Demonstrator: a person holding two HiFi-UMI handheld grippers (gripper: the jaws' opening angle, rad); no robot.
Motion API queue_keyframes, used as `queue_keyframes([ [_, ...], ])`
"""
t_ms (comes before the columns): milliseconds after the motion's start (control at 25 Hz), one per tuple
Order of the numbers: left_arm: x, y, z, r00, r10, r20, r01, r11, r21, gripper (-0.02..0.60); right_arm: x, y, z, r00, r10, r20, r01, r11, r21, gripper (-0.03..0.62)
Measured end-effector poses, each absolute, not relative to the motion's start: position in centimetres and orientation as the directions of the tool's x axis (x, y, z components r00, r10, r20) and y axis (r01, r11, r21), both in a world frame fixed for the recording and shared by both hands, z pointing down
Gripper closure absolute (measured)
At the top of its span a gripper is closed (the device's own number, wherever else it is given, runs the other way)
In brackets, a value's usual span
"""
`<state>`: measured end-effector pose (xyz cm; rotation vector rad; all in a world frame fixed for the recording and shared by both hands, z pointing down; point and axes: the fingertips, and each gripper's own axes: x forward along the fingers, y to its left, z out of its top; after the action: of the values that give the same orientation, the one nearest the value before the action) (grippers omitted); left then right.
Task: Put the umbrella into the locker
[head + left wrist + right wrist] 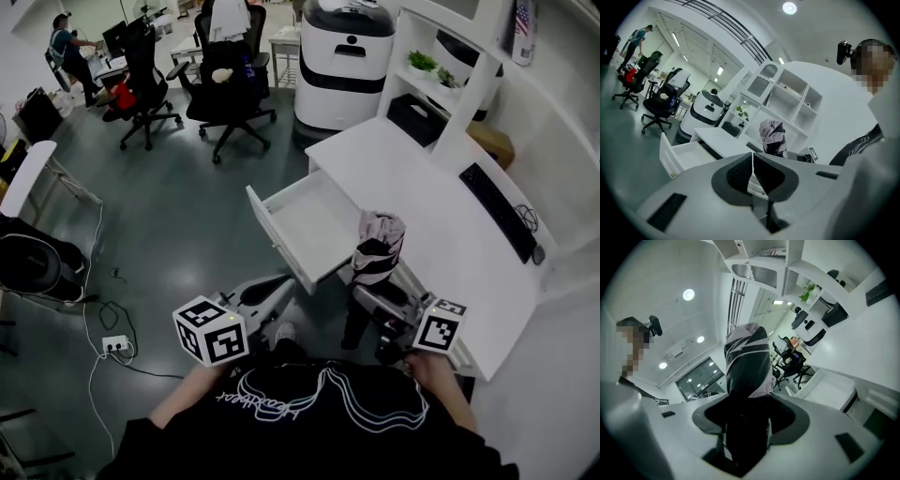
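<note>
The right gripper (747,427) is shut tight on the folded umbrella (747,366). The umbrella stands up just beside the open drawer (272,234) of the white desk (422,187). The left gripper (752,176) has its 2 jaws pressed together with nothing in them. This looks like the carrying step. Next, the umbrella likely has to tip flat and go down into the drawer. The umbrella is soft, crinkly cloth, black and pale pink. The drawer is a hard, smooth box.

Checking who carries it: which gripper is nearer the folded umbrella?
Right. The right gripper is clamped on the folded umbrella; the left gripper stands apart, to its left in the head view, jaws together on nothing.
</note>
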<state>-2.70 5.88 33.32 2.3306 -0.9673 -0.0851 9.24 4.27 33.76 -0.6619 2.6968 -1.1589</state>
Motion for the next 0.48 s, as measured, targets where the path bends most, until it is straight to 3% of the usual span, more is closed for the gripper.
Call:
queue_keyframes([
  [480, -6.1, -6.2, 36.9, 0.782, -0.578, 0.234, -0.583, -0.543, 0.605, 0.569, 5.5, -6.3, 37.2, -0.851, -0.506, 0.144, -0.424, 0.498, -0.757, 0.356],
])
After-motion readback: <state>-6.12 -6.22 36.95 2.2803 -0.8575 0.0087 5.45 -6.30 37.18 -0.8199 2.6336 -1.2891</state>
